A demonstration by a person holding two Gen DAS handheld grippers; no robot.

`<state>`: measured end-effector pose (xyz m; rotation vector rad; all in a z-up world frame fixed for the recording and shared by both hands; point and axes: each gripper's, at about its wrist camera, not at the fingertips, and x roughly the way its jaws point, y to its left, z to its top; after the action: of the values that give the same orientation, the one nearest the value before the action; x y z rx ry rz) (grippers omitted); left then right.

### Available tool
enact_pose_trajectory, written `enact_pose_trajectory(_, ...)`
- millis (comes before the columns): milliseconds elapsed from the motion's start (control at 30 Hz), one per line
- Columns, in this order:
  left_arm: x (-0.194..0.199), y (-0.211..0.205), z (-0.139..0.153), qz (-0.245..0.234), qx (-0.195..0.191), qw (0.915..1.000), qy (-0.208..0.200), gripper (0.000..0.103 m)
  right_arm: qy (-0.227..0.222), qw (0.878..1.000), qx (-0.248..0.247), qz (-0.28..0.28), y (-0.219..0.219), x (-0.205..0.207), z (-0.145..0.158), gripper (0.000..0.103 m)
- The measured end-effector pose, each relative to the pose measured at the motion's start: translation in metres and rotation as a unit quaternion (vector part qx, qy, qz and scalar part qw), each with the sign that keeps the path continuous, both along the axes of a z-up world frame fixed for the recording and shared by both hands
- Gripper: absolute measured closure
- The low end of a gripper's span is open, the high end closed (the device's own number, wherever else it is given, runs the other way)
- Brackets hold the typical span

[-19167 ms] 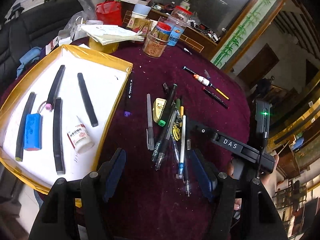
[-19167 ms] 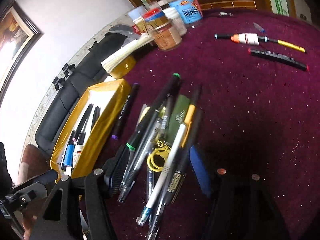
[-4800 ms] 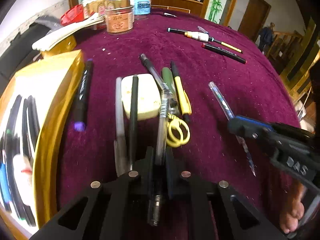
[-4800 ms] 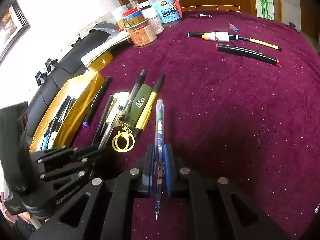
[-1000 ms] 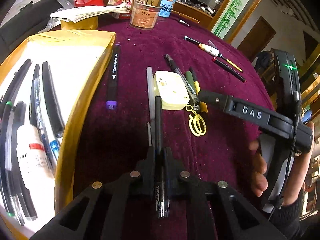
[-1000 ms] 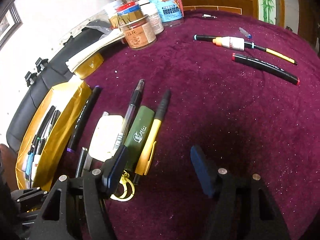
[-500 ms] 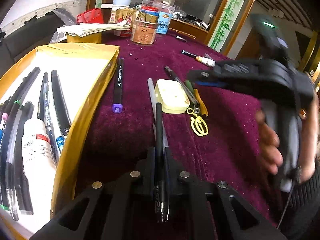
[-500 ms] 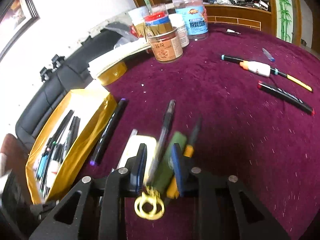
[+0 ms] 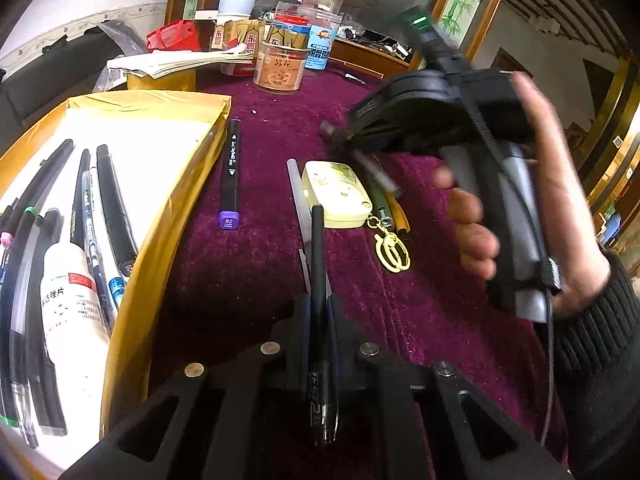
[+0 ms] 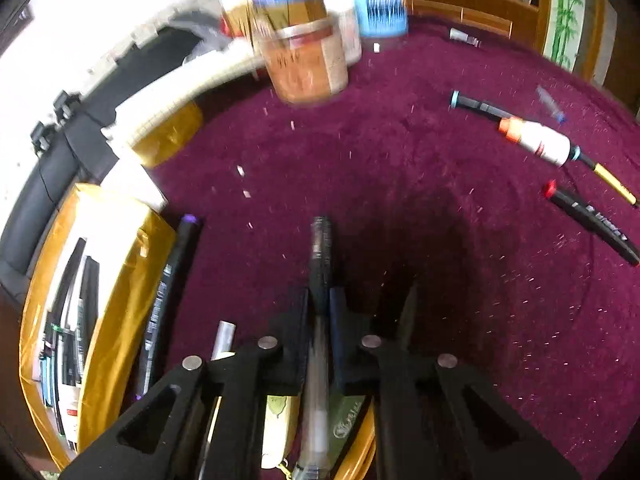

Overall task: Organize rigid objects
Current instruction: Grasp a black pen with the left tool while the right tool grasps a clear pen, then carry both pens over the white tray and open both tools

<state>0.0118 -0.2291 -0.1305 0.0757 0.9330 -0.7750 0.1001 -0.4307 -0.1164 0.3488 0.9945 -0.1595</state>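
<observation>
1. Since a second ago, the right gripper [image 10: 320, 304] has been closing its jaws on the clear pen [image 10: 318, 360] and is now gripping it above the maroon worktop [image 10: 460, 240].
2. Left gripper [image 9: 319, 312] is keeping its jaws clamped on the black pen [image 9: 318, 264], just right of the gold tray [image 9: 160, 224].
3. Pens are lying inside that tray; the purple-capped marker [image 9: 231, 176] is resting on the worktop just beside its rim.
</observation>
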Motion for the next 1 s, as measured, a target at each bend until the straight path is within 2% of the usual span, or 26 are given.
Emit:
enact_pose_trajectory(67,0.000,0.000,0.000,0.001,0.000,1.0000,-0.001,0.096,-0.046,0.999,-0.015,0.004,0.005,-0.024,0.022,0.093)
enact_pose_trajectory(167,0.000,0.000,0.001,0.003,-0.004,1.0000,-0.003,0.096,-0.095,0.995,0.004,0.012,0.013,-0.060,0.046,0.093)
enact_pose_trajectory(333,-0.004,0.005,0.005,-0.006,-0.023,0.9997,-0.007,0.096,-0.155,0.987,0.022,0.038,0.038,-0.099,0.055,0.093)
enact_pose_trajectory(467,-0.009,0.014,0.009,0.005,-0.028,0.9996,-0.009,0.096,-0.140,0.988,0.050,0.048,0.047,-0.092,0.035,0.093)
enact_pose_trajectory(567,-0.013,0.020,0.016,0.011,-0.026,0.9996,0.003,0.096,-0.143,0.987,0.042,0.059,0.053,-0.094,0.035,0.093)
enact_pose_trajectory(867,-0.024,0.064,0.064,0.020,-0.105,0.9943,0.007,0.096,-0.161,0.983,0.052,0.078,0.063,-0.102,0.035,0.093)
enact_pose_trajectory(1000,-0.020,0.086,0.077,0.041,-0.116,0.9924,0.002,0.096,-0.160,0.983,0.049,0.075,0.065,-0.102,0.034,0.093)
